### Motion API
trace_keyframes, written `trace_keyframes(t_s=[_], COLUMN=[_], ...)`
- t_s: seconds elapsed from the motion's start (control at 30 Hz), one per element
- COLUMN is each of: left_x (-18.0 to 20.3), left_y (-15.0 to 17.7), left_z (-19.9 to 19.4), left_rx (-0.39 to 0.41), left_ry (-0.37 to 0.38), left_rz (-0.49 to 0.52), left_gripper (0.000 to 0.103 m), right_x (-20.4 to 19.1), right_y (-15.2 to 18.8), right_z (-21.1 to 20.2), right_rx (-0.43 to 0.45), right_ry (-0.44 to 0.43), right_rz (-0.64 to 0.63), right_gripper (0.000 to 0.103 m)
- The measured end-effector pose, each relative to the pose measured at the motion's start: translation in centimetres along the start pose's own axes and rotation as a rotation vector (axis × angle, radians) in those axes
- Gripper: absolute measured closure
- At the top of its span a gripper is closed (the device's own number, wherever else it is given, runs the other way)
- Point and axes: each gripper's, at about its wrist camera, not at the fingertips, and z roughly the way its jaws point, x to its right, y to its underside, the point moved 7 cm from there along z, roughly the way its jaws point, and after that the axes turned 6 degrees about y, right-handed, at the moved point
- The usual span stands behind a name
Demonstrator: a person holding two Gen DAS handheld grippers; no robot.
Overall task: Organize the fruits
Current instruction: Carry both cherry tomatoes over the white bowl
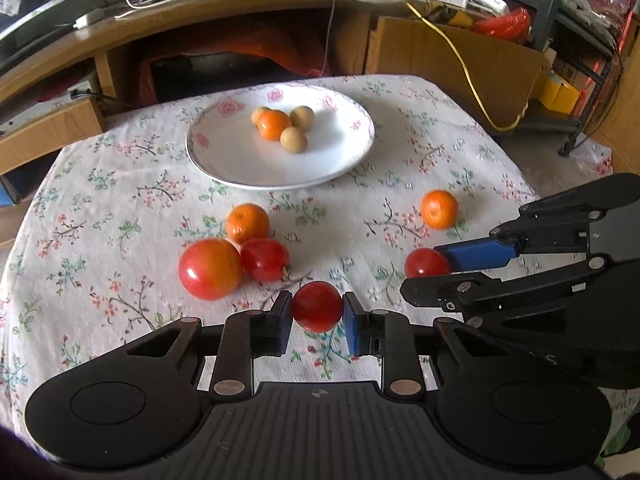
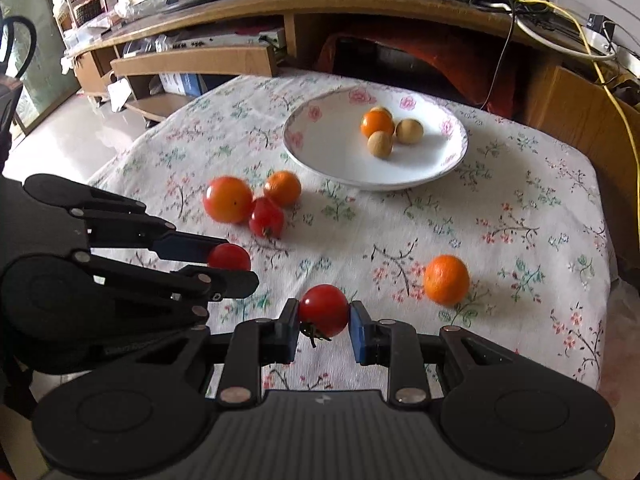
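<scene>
You had both claws clamped on small red tomatoes: left claw (image 1: 317, 312) on one tomato (image 1: 316, 306), right claw (image 2: 324, 318) on another (image 2: 324, 310). The plate (image 1: 240, 168) lay straight ahead of both, left claw likely nearer.

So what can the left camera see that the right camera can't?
Only the left wrist view shows the metal shelf rack and the red coil on it. Only the right wrist view shows the shiny floor and the green stem on the right gripper's tomato. Both show the plate of fruit, the floral tablecloth, and the left gripper pinching its own tomato.
</scene>
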Motion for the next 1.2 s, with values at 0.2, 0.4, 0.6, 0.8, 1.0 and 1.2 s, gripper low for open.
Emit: trace_keyframes(t_s=[0.2,0.4,0.6,0.8,1.0,1.2], left_x=[-0.2,-0.4,-0.2,-0.5,-0.2,1.2], left_y=[-0.7,-0.9,-1.3,-2.2,-1.5,-0.7], left_z=[0.0,0.1,-0.1,-0.1,0.7,2.5], left_rx=[0.012,0.015,0.025,0.041,0.007,-0.030], left_ry=[-0.004,-0.008,-0.006,-0.001,0.011,0.022], left_rz=[-0.014,-0.018,-0.018,-0.041,-0.027,0.016], left_gripper=[0.069,0.069,0.072,0.072,0.068,0.064], right_x=[0.0,0.3,0.9,1.3,1.8,3.8], right_y=[-0.6,-1.0,-1.6,-2.0,-2.0,-1.7], right_z=[0.2,0.1,-0.4,-0.6,-0.7,-1.0], right_rx=[0.008,0.013,0.036,0.048,0.047,0.047], right_ry=[0.004,0.010,0.012,0.021,0.035,0.061], right_rz=[0.005,0.017,0.057,0.079,0.084,0.138], right_gripper=[0.077,0.077,0.077,0.077,0.077,0.077])
